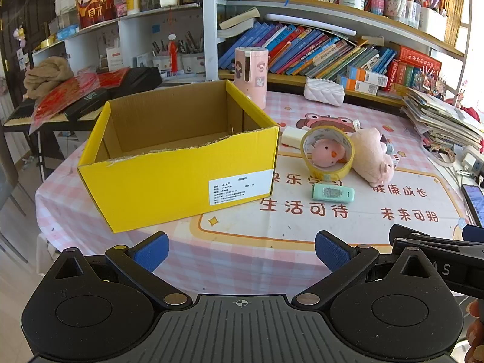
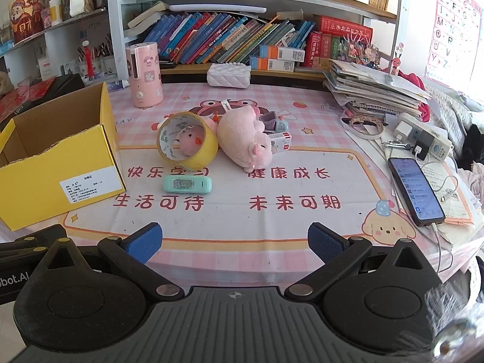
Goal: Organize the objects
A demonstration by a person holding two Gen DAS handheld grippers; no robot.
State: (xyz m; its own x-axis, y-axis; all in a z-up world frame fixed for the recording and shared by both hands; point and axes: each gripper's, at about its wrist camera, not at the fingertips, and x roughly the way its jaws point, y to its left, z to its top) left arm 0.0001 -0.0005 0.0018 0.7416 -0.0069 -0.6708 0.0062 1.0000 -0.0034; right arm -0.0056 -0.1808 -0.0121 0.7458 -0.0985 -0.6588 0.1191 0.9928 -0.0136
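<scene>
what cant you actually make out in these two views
- Yellow box floor: left wrist view, near wall hides the front part; right wrist view, mostly hidden.
- Small chick plush: tape roll rings it, body partly hidden.
- Items behind the pig plush: partly hidden.
- Box label text: too small.

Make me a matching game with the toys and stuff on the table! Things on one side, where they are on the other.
Things:
1. small pink plush chick
2. mint-green plastic case
3. tall pink cylinder bottle
4. black smartphone

Places:
A. near the table's right edge, plugged into a white cable
B. behind the yellow cardboard box, near the bookshelf
C. inside the yellow tape roll
D. lying flat in front of the tape roll

Pairs: 1-C, 2-D, 3-B, 4-A
</scene>
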